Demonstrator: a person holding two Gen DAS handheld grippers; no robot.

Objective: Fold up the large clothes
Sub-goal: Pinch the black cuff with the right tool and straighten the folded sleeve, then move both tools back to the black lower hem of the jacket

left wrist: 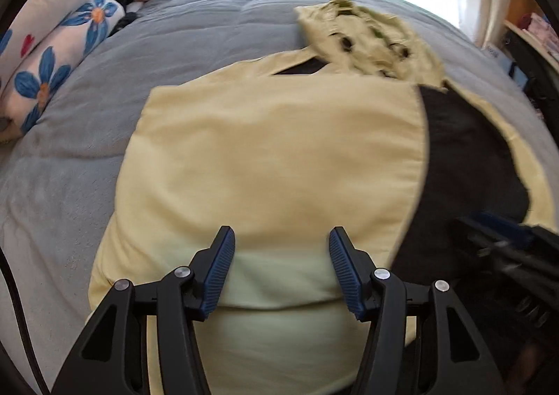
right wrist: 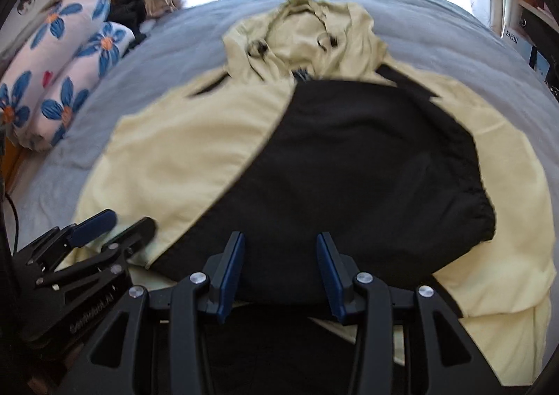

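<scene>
Here the yellow jacket (right wrist: 167, 157) lies flat on the bed (left wrist: 70, 157), hood far, its length running straight away from both grippers; left gripper (left wrist: 281, 265) and right gripper (right wrist: 279, 272) hover at its near hem, jaws open and empty.

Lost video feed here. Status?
Left gripper and right gripper open, empty. Yellow jacket flat on bed, black lining exposed. Nothing in the way.

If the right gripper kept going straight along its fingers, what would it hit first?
Most likely the jacket's black lining, which fills the view past the right gripper. Its jaws stand open with nothing between them. Depth is unclear.
</scene>
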